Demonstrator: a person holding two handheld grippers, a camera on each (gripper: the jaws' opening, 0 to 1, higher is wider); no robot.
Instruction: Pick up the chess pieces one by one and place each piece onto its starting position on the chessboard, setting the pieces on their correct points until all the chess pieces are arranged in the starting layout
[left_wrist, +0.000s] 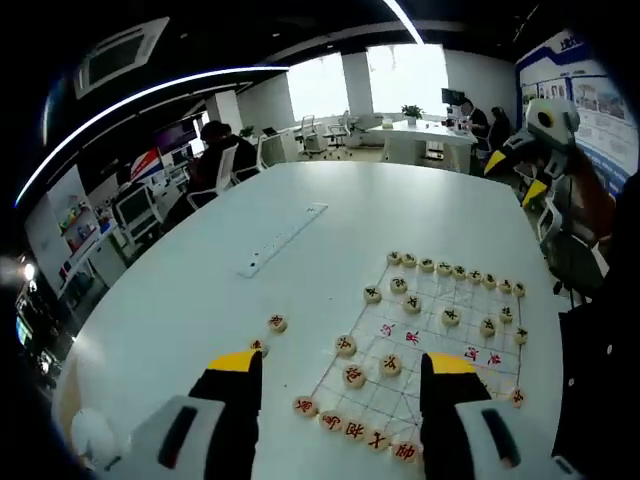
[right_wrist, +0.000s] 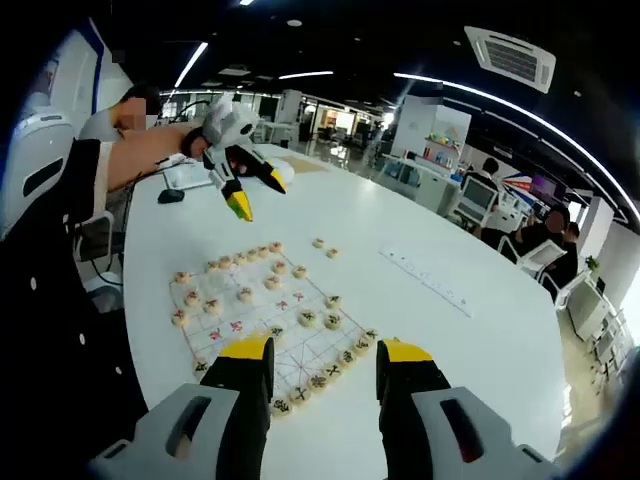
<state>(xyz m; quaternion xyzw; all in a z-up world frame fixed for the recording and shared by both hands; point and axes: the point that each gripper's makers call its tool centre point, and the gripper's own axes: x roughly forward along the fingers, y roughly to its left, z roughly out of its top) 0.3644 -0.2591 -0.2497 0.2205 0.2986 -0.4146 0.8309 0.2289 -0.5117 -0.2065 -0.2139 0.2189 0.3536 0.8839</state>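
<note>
A pale xiangqi board sheet (left_wrist: 432, 345) lies on the white table (left_wrist: 330, 210), with several round wooden pieces on it, in rows along its near and far edges. Two loose pieces (left_wrist: 277, 322) lie off the board to its left. My left gripper (left_wrist: 340, 375) hovers open above the board's near left corner, nothing between its jaws. My right gripper (left_wrist: 515, 175) hangs open in the air at the upper right. In the right gripper view, the board (right_wrist: 262, 330) lies beyond my open, empty right gripper (right_wrist: 325, 360), loose pieces (right_wrist: 325, 247) sit past it, and the left gripper (right_wrist: 256, 193) is raised.
A long white power strip (left_wrist: 282, 240) lies on the table left of the board, also seen as the strip (right_wrist: 425, 280) on the right. A person's sleeve (right_wrist: 60, 300) fills the left side. Desks, chairs and seated people stand beyond the table.
</note>
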